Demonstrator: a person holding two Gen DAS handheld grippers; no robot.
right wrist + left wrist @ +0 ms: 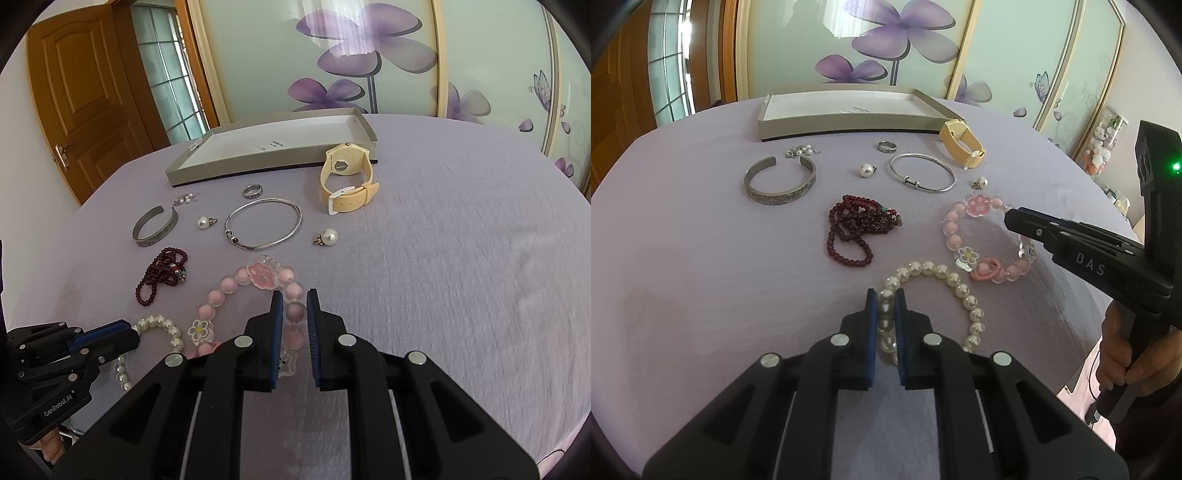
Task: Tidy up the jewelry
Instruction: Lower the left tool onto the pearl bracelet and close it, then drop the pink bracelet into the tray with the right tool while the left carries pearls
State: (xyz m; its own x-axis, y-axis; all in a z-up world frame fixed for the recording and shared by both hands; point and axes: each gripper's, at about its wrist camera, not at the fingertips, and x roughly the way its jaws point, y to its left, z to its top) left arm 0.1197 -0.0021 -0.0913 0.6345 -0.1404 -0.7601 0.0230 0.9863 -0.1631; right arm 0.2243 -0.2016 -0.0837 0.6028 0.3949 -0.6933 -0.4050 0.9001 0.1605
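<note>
A white pearl bracelet (960, 291) lies on the lilac table; my left gripper (885, 295) is shut on its left side, also seen in the right wrist view (127, 332). A pink bead bracelet (236, 284) with charms lies to the right; my right gripper (294, 295) is shut on its right side, and it shows in the left wrist view (1010, 219) over that bracelet (951, 230). An open grey box (849, 123) stands at the back.
On the table: dark red bead string (857, 229), silver cuff (779, 184), thin silver bangle (923, 171), ring (887, 146), two pearl pendants (866, 170), small pearl cluster (801, 150), yellow watch (962, 142). The table's edge curves off at left and right.
</note>
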